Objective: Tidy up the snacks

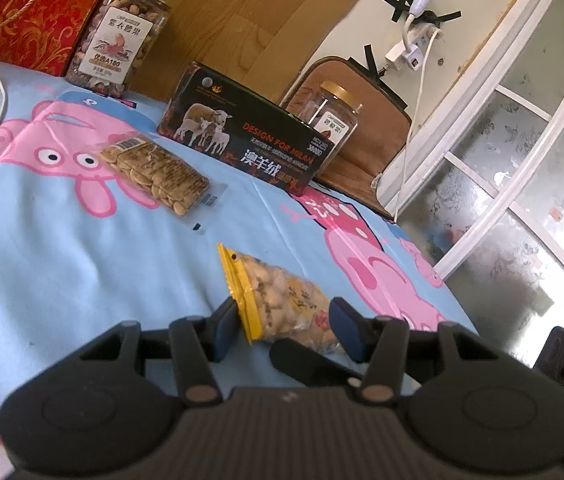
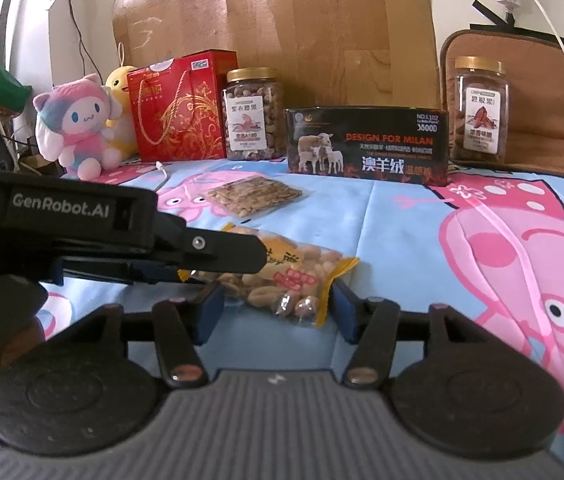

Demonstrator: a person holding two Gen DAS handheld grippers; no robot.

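clear jar of nuts

Two snack bags lie on the bed. Along its far edge stand two nut jars, one black box, one red gift box and two plush toys.
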